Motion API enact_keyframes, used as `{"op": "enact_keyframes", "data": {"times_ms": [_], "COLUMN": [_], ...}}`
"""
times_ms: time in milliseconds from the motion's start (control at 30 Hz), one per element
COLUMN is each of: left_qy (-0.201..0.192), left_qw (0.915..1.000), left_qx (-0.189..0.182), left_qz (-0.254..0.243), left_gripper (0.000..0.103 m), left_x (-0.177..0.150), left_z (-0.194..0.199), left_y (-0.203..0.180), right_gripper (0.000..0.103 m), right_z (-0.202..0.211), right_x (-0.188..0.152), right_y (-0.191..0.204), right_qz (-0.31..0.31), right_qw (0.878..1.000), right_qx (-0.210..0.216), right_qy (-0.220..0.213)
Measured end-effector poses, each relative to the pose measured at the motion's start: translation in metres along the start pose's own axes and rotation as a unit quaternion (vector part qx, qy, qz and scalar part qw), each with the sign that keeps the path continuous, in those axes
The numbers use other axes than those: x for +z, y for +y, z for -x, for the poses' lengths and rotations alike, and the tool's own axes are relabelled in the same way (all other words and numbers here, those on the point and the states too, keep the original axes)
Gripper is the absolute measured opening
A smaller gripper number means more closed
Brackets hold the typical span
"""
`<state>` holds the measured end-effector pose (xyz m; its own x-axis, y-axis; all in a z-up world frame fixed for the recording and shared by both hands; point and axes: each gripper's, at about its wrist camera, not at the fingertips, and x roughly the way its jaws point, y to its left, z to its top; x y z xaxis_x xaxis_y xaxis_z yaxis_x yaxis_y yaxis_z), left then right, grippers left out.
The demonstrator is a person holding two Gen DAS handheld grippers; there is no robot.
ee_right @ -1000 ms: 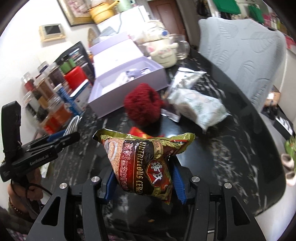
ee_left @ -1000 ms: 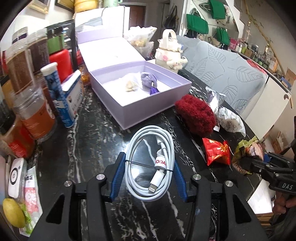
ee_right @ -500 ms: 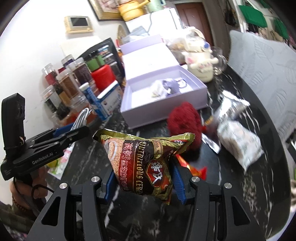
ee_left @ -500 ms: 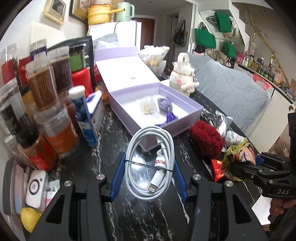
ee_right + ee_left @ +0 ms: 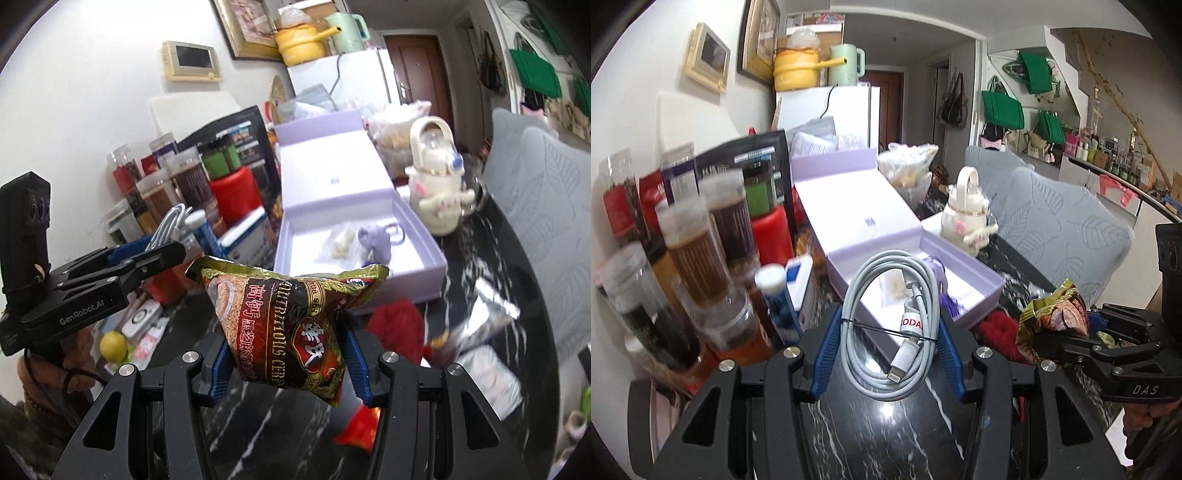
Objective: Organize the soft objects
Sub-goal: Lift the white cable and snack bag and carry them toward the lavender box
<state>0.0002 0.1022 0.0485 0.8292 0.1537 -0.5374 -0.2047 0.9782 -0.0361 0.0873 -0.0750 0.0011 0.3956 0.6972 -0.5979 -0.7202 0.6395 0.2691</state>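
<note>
My left gripper [image 5: 886,347] is shut on a coiled white cable [image 5: 866,325], held in the air in front of the open lilac box [image 5: 982,291]. My right gripper [image 5: 286,354] is shut on a brown and gold cereal packet [image 5: 291,321], also lifted above the dark marble table [image 5: 277,435]. The box [image 5: 436,254] holds a small clear bag [image 5: 341,240] and a lilac pouch [image 5: 376,240]. A red fluffy ball [image 5: 399,325] lies just in front of the box. In the left wrist view the right gripper [image 5: 1067,332] with its packet [image 5: 1052,317] shows at the right.
Jars and bottles [image 5: 698,258] crowd the table's left side, beside a blue tube [image 5: 779,302]. A white teapot [image 5: 436,195] stands behind the box. Silver and white packets [image 5: 484,325] and a red sachet [image 5: 358,428] lie at the right. A grey cushioned chair [image 5: 1063,229] stands beyond.
Both grippers have risen with their loads and tilted up, so more of the room shows. The right gripper swung left toward the box; the left came nearer the jars and box.
</note>
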Motion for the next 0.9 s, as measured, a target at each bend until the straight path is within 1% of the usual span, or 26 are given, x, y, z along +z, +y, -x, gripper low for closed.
{"op": "enact_keyframes", "data": {"times_ms": [233,400,700,900], "left_qy": [-0.022,-0.03,-0.03,-0.038], "left_qw": [0.9997,0.9995,0.9994,0.9991], "left_qx": [0.0,-0.004,-0.015,-0.018], "left_qz": [-0.004,-0.01,-0.013,-0.004], "left_gripper": [0.049,0.049,0.049,0.049], "left_x": [0.029,0.047,0.075,0.09], "left_z": [-0.007,-0.019,-0.054,-0.079], "left_y": [0.0,-0.002,-0.004,-0.003], "right_gripper": [0.052,0.052,0.052,0.052], "right_z": [-0.001,-0.004,-0.016,-0.031], "right_x": [0.035,0.058,0.095,0.119], "right_y": [0.0,-0.004,-0.019,-0.032], "right_qz": [0.021,0.029,0.036,0.035], "right_qw": [1.0,0.999,0.998,0.998], "right_qx": [-0.005,-0.009,-0.019,-0.028], "right_qy": [-0.021,-0.032,-0.042,-0.047]}}
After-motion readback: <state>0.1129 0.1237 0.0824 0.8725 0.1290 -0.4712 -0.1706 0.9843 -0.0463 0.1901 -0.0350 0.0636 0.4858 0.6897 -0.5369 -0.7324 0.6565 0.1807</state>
